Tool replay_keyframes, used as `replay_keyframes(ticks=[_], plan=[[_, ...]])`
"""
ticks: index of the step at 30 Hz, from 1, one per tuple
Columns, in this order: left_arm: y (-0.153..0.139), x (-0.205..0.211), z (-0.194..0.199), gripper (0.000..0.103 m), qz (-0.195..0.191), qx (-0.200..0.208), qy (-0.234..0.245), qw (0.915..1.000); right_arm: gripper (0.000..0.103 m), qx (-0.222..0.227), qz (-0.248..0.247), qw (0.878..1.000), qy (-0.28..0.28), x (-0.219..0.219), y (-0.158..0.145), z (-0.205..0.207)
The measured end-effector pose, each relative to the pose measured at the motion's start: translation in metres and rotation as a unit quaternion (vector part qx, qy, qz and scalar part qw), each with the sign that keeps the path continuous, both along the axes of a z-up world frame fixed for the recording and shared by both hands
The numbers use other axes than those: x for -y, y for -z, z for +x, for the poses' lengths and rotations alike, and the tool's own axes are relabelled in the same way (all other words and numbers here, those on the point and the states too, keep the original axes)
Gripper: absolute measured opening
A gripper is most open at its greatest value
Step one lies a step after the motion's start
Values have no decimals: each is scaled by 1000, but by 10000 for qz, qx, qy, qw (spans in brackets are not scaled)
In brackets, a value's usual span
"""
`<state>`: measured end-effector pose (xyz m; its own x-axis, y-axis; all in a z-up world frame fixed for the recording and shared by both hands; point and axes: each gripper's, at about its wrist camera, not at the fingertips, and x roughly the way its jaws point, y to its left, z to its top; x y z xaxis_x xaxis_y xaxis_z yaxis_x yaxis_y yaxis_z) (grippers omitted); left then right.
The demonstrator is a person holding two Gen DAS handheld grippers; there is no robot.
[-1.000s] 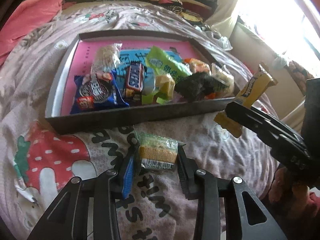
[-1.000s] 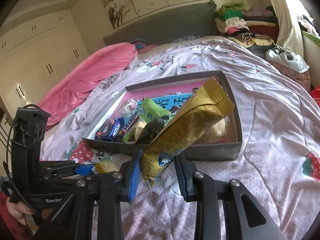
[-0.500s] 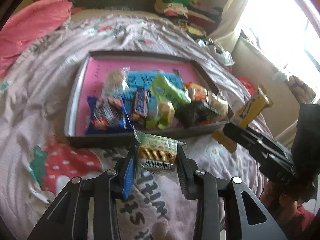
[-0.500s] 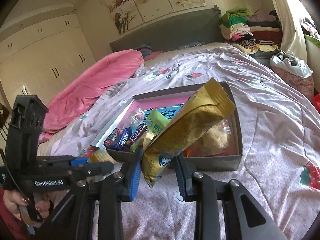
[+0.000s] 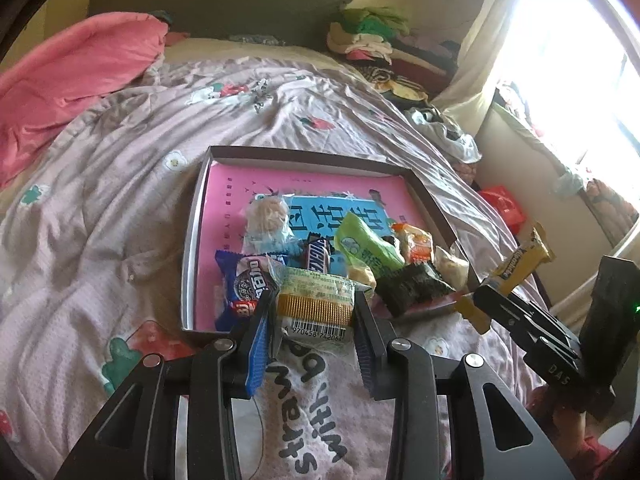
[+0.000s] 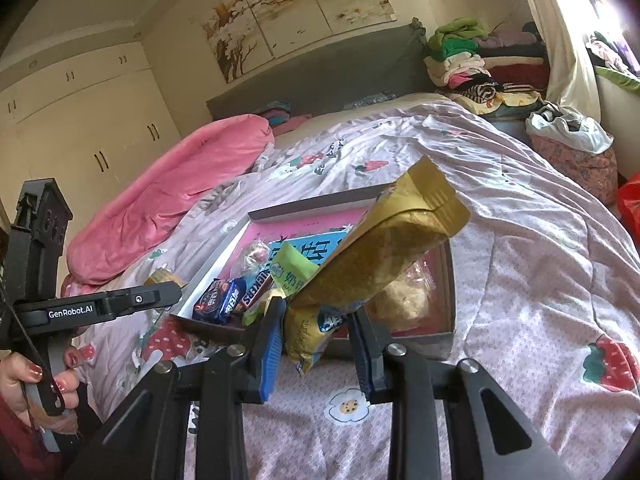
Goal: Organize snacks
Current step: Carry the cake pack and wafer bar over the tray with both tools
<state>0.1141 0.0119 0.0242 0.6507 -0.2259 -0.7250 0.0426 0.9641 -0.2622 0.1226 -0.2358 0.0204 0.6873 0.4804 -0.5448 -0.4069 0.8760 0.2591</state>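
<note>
My left gripper [image 5: 314, 312] is shut on a small green-and-gold cake packet [image 5: 316, 302] and holds it in the air just before the near edge of the tray [image 5: 192, 232]. My right gripper [image 6: 318, 322] is shut on a long gold snack bag [image 6: 376, 268], tilted up to the right, above the tray's near edge [image 6: 400, 340]. The grey tray with a pink floor holds several snacks: a blue Oreo pack [image 5: 244, 284], a Snickers bar [image 5: 318, 256], a green pouch [image 5: 364, 246] and a dark packet [image 5: 412, 284]. The right gripper with its gold bag [image 5: 516, 264] shows in the left wrist view.
The tray lies on a bed with a pink printed cover [image 5: 100, 208]. A pink duvet [image 6: 168, 200] lies at the far left. Folded clothes [image 6: 476, 60] are stacked by the headboard. A white bag [image 6: 568, 128] and a window are at the right.
Both grippers have risen and tilted up with their snacks still held. The tray now sits lower and farther in both views, and more of the room shows.
</note>
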Motion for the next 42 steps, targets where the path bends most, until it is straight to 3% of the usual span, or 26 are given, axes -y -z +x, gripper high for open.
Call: replay_keyframes(ticks=[18, 34, 42], plan=[[2, 8, 21, 38, -28, -38, 13, 10000, 32, 166, -182, 9996, 157, 1, -3, 15], [22, 17, 41, 38, 22, -276, 62, 9996, 32, 129, 9, 9999, -14, -15, -3, 45], [29, 19, 47, 38, 86, -351, 52, 9993, 32, 112, -156, 9994, -289, -32, 3, 47]])
